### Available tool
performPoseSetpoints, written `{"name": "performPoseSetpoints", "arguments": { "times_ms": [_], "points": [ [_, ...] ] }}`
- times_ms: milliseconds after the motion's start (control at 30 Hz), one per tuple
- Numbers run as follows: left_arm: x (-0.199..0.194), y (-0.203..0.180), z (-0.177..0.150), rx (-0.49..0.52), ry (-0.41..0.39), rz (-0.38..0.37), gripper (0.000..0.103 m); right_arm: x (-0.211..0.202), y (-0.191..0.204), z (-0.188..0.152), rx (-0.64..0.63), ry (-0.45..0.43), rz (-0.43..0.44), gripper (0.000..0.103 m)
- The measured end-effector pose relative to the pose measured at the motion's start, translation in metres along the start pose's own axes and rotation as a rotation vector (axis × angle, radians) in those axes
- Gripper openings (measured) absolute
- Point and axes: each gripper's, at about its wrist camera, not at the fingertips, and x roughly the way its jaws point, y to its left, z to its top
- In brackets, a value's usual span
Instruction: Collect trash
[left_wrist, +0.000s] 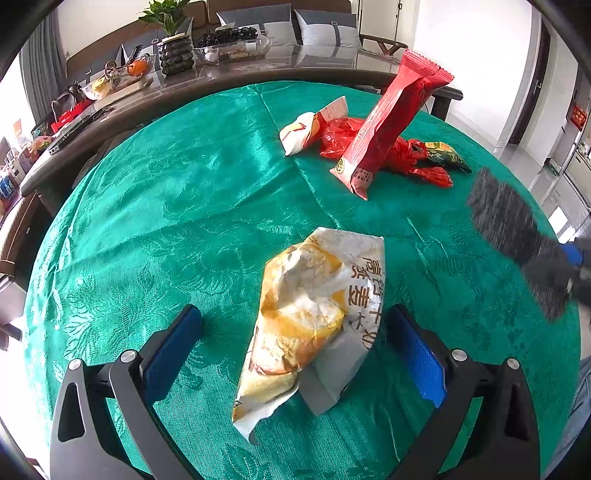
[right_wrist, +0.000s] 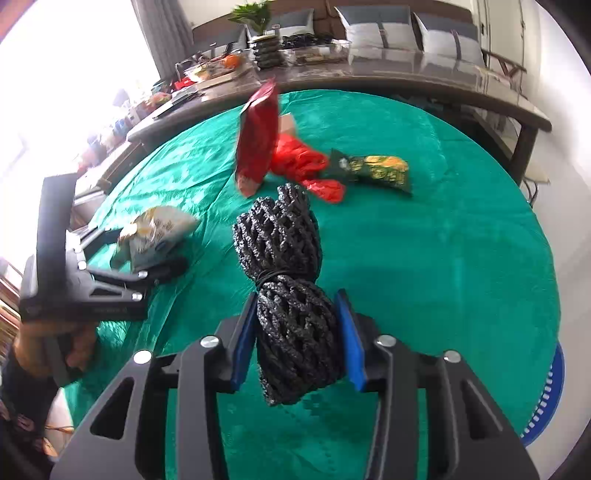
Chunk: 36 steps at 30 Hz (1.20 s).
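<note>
Between the right hand-held gripper's (right_wrist: 299, 332) pads, clamped, sits the black foam net (right_wrist: 288, 280).

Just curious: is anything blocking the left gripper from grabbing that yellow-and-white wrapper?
Nothing visible. The wrapper already lies between the open fingers of the left gripper on the green cloth, with only bare cloth around it.

Background: shiny green patterned tablecloth (left_wrist: 166, 206) over round table. Long dark glossy sideboard (left_wrist: 229, 79) behind carries potted green plant (left_wrist: 171, 40), glass dishes (left_wrist: 232, 46), possibly fruit. Grey cushions (right_wrist: 376, 27) beyond.
</note>
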Motion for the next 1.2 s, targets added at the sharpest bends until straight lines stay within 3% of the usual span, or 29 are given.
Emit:
{"name": "performPoseSetpoints", "arguments": {
  "times_ms": [33, 67, 133, 367, 1100, 1200],
  "points": [
    [0.000, 0.000, 0.000, 0.000, 0.000, 0.000, 0.099, 0.004, 0.004, -0.003, -0.017, -0.007, -0.026, 0.068],
    [0.000, 0.000, 0.000, 0.000, 0.000, 0.000, 0.099, 0.007, 0.007, -0.006, -0.035, -0.015, -0.052, 0.076],
    [0.000, 0.000, 0.000, 0.000, 0.000, 0.000, 0.099, 0.017, 0.009, -0.011, -0.063, -0.014, -0.099, 0.079],
    [0.000, 0.000, 0.000, 0.000, 0.000, 0.000, 0.099, 0.027, 0.016, -0.008, -0.089, 0.029, -0.102, 0.093],
    [0.000, 0.000, 0.000, 0.001, 0.000, 0.002, 0.099, 0.026, 0.011, -0.011, -0.086, 0.033, -0.097, 0.095],
    [-0.001, 0.002, 0.000, 0.014, 0.004, -0.026, 0.099, 0.022, 0.005, -0.008, -0.073, 0.042, -0.037, 0.095]
  ]
}}
